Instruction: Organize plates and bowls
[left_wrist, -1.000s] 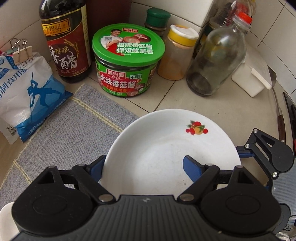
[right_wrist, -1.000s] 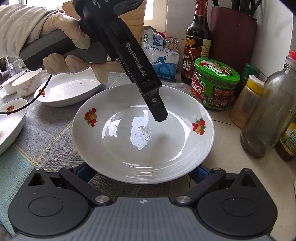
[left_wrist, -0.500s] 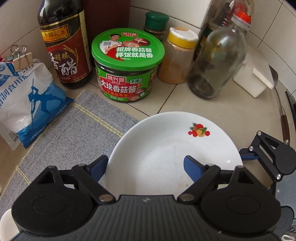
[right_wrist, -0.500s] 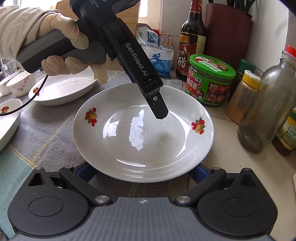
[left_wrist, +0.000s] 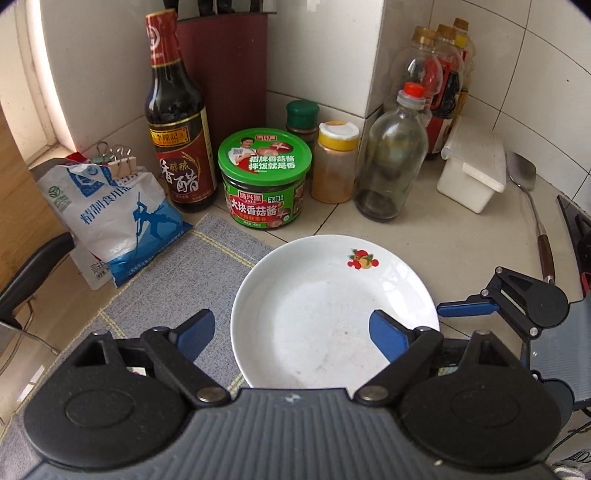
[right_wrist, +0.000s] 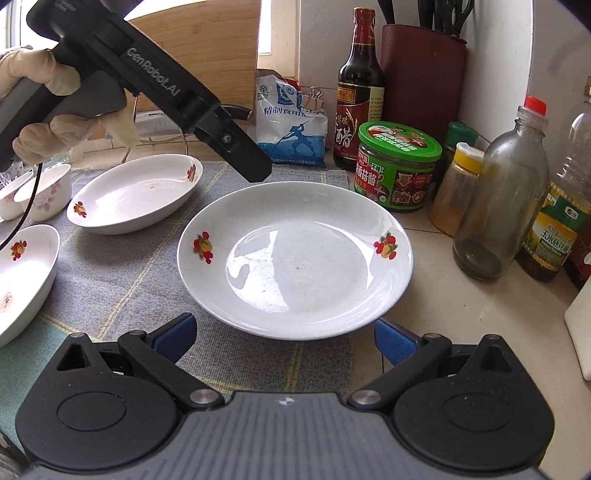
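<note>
White plate (right_wrist: 295, 258) sits free on the mat (right_wrist: 122, 273); left gripper (left_wrist: 291, 328), just opening, and right gripper (right_wrist: 284, 336) both empty. Next: stack it with the others.

Three plates (right_wrist: 294, 258); two small bowls (right_wrist: 44, 192); two grippers (right_wrist: 282, 341).

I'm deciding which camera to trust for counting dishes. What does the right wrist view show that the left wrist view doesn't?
Right wrist only: an oval dish, a second dish at the left edge, small bowls and a gloved hand.
Left wrist only: a white box and a spatula.
Both: the round plate, the green jar and the vinegar bottle.
</note>
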